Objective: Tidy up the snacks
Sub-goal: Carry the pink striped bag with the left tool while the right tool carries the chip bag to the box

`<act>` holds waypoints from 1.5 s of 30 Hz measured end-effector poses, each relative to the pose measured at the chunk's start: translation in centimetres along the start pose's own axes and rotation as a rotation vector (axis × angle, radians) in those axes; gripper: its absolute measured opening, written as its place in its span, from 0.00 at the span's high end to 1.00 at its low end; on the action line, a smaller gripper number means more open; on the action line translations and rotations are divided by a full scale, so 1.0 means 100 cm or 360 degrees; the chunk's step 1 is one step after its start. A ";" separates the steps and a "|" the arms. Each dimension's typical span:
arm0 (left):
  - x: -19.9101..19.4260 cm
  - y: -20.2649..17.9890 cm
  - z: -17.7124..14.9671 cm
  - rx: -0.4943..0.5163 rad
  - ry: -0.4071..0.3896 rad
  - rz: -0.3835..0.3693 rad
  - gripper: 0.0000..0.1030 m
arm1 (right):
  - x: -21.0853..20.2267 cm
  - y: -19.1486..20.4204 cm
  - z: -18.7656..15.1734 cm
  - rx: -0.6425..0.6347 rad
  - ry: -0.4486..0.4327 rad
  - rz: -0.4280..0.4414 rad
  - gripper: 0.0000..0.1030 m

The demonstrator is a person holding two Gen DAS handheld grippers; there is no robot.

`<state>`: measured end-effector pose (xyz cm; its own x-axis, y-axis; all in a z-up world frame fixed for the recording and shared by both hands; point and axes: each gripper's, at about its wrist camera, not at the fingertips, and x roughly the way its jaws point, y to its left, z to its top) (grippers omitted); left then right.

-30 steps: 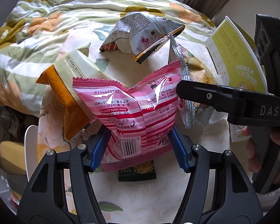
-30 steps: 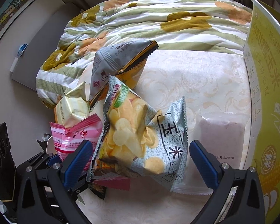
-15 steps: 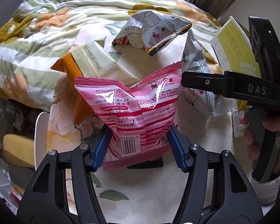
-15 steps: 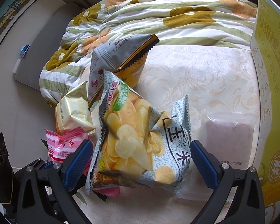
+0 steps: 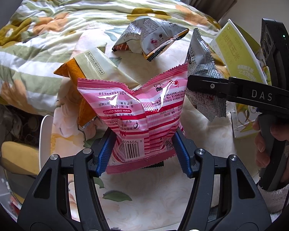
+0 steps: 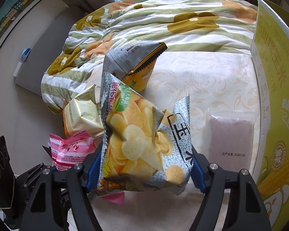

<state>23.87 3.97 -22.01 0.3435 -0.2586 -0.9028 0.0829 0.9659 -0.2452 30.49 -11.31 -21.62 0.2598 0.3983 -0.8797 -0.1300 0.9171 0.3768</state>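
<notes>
The left gripper (image 5: 144,152) tilts steeply down over the cream patterned bed surface (image 5: 154,198), its blue pads pressed into the lower sides of a pink-and-white striped foil snack bag (image 5: 138,119), which stands creased between them, barcode end nearest the camera. The right gripper (image 6: 144,169), tilted down at a similar angle, has just been closing its jaws; its blue pads now pinch the bottom of a pale blue potato-chip bag printed with yellow crisps (image 6: 142,142), which buckles inward. In the left view, a person's fingers (image 5: 264,140) wrap the right tool's black handle at the far right.

Just behind the pink bag lie a cream-and-orange foil packet (image 5: 90,73) and, farther back, a grey crumpled snack bag with a gold serrated edge (image 5: 150,38). A clear pouch with purple contents (image 6: 231,134) lies flat right of the chip bag, beside an upright yellow-green cardboard box (image 6: 275,88). A floral green-and-orange quilt (image 6: 163,25) lies bunched beyond.
</notes>
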 end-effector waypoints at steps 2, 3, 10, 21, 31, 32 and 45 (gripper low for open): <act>-0.008 -0.001 -0.001 0.0023 -0.0024 -0.0009 0.46 | -0.010 0.004 -0.003 -0.0006 -0.0034 -0.0008 0.30; -0.012 -0.003 -0.001 0.0036 -0.0036 -0.0013 0.46 | -0.016 0.006 -0.005 -0.0006 -0.0050 -0.0007 0.30; -0.053 -0.009 -0.004 0.0094 -0.0142 -0.0091 0.46 | -0.063 0.033 -0.016 -0.0014 -0.0216 -0.0029 0.30; -0.118 -0.045 0.014 0.0298 -0.0339 -0.0259 0.46 | -0.162 0.047 -0.039 0.0085 -0.0523 -0.0164 0.30; -0.118 -0.134 0.047 0.0415 -0.0388 -0.0335 0.46 | -0.235 -0.019 -0.058 0.0193 -0.0671 -0.0317 0.30; -0.114 -0.146 0.051 0.0417 -0.0382 -0.0336 0.46 | -0.242 -0.030 -0.059 0.0202 -0.0681 -0.0329 0.30; 0.002 -0.308 0.098 0.0312 -0.0197 -0.0320 0.46 | -0.290 -0.185 -0.033 0.0173 -0.0614 -0.0345 0.30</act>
<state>30.52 -25.73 -11.20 0.4122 -0.4532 -0.7904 0.3353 0.8821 -0.3309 22.24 -39.88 -4.07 0.6099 0.1553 -0.7771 0.0624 0.9681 0.2425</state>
